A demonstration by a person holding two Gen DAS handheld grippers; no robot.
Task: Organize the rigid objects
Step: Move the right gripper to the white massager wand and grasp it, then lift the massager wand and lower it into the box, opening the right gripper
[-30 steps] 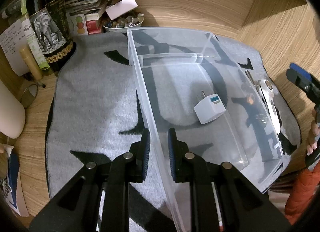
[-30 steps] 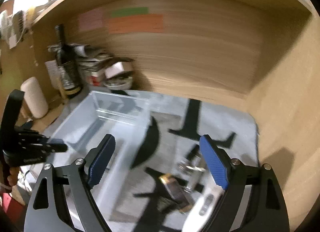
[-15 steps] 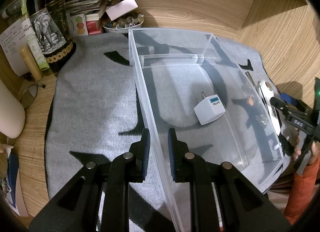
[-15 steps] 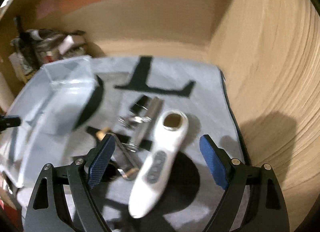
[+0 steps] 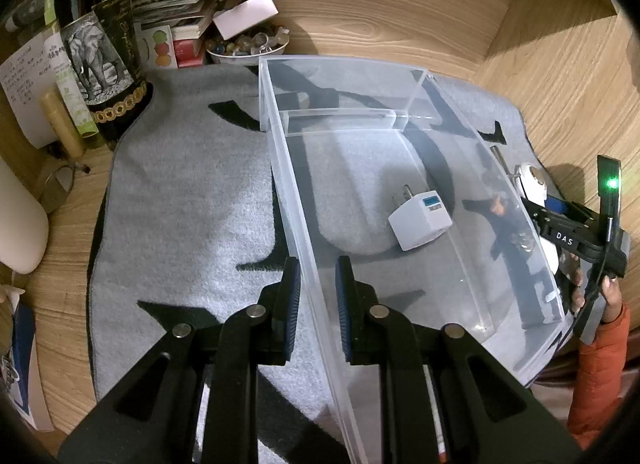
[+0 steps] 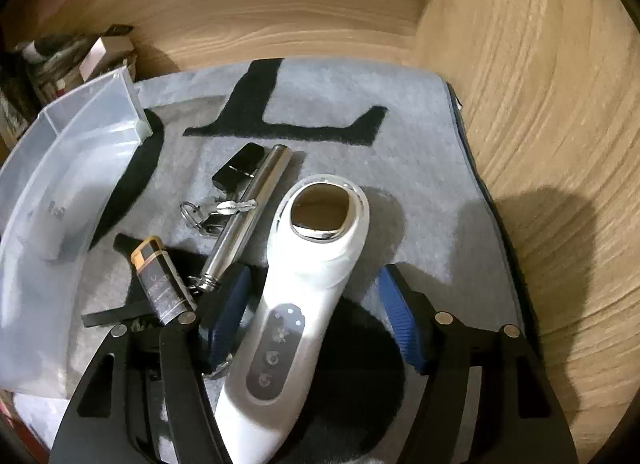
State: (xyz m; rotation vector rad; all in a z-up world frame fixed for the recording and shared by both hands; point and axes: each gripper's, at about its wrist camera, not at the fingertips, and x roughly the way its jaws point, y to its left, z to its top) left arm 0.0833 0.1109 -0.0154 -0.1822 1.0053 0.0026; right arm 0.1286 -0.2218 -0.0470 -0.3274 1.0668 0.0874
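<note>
A clear plastic bin [image 5: 280, 151] lies on a grey mat [image 5: 180, 183] with a white plug adapter [image 5: 420, 219] inside. My left gripper [image 5: 316, 300] straddles the bin's left wall, jaws close on either side, a small gap showing. My right gripper [image 6: 316, 316] is open, its fingers either side of a white handheld device [image 6: 304, 288] lying on the mat [image 6: 400, 135]. Beside the device lie a silver cylinder [image 6: 248, 215], a black lighter [image 6: 240, 167], a black binder clip [image 6: 208, 211] and a small black-and-gold box [image 6: 160, 280]. The bin shows at left [image 6: 60, 167].
A dark wine bottle [image 5: 100, 43], stacked papers and boxes [image 5: 176, 23] and a bowl of small items [image 5: 248, 43] stand at the back left. Wooden walls close the back and the right [image 6: 540, 103]. A white rounded object [image 5: 16, 219] sits at far left.
My right gripper has swung down and right from the bin to the white device, now between its open fingers. My left gripper has stayed on the bin wall.
</note>
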